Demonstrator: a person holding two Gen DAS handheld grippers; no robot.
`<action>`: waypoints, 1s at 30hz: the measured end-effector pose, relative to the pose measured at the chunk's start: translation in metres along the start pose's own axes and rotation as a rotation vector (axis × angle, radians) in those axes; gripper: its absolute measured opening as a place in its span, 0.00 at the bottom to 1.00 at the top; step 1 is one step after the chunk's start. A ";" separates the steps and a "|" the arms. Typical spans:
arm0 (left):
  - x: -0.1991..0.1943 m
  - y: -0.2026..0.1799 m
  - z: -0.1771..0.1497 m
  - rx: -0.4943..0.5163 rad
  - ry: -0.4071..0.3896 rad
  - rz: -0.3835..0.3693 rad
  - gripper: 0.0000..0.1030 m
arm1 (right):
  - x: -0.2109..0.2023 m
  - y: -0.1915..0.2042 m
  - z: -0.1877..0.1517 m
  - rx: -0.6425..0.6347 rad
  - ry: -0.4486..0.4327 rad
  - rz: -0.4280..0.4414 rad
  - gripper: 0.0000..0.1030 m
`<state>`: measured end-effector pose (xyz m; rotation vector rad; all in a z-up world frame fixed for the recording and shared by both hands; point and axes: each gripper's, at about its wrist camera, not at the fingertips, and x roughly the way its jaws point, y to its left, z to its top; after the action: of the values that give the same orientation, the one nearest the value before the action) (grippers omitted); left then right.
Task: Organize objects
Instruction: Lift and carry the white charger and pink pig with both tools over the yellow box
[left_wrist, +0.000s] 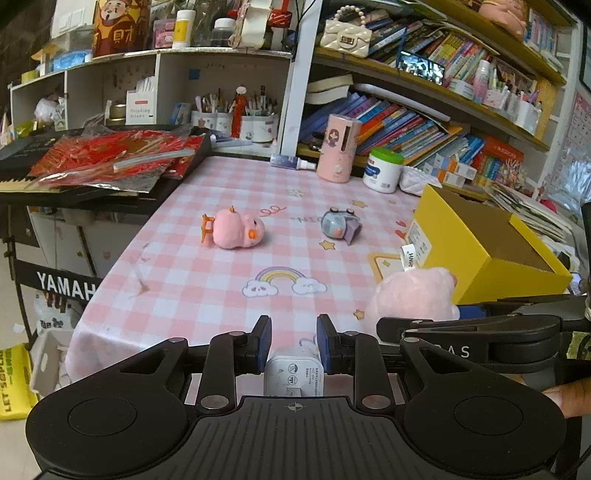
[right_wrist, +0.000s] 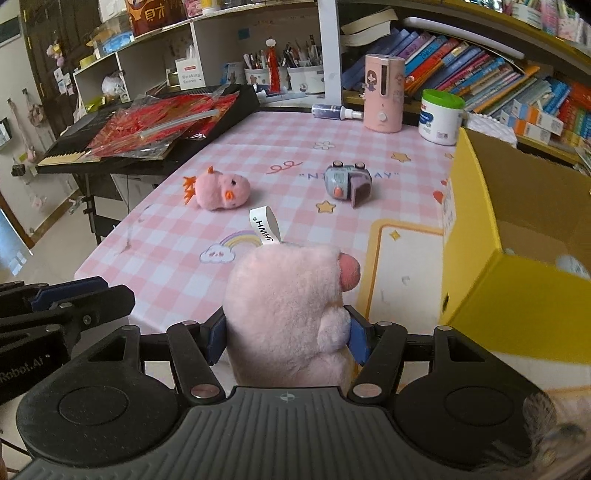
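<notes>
Shelves (left_wrist: 424, 110) crammed with books behind | pink-check table (left_wrist: 207, 284) | yellow box (right_wrist: 517, 288) at right edge | right gripper (right_wrist: 288, 341) clamping pink plush (right_wrist: 291, 310) beside box | left gripper (left_wrist: 294, 345) pinching white charger (left_wrist: 294, 371) | chick plush (left_wrist: 236, 229) and toy car (left_wrist: 338, 223) mid-table.

- Left gripper (left_wrist: 294, 341) tips downward, jaws nearly closed, pinching a small white charger (left_wrist: 294, 373).
- Right gripper (right_wrist: 288, 338), at its three o'clock, tips downward, jaws half-spread, squeezing a pink plush toy (right_wrist: 291, 306).
</notes>
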<state>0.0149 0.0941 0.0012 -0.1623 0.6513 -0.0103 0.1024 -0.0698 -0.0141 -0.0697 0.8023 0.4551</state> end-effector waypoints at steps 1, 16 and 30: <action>-0.003 -0.001 -0.002 0.003 0.001 -0.002 0.24 | -0.004 0.001 -0.004 0.005 -0.001 -0.001 0.58; -0.029 -0.034 -0.033 0.109 0.038 -0.095 0.24 | -0.048 -0.011 -0.064 0.127 0.001 -0.058 0.58; -0.017 -0.094 -0.039 0.240 0.068 -0.282 0.24 | -0.093 -0.059 -0.105 0.284 -0.012 -0.221 0.58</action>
<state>-0.0183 -0.0035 -0.0046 -0.0205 0.6853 -0.3651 0.0001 -0.1810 -0.0280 0.1078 0.8299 0.1301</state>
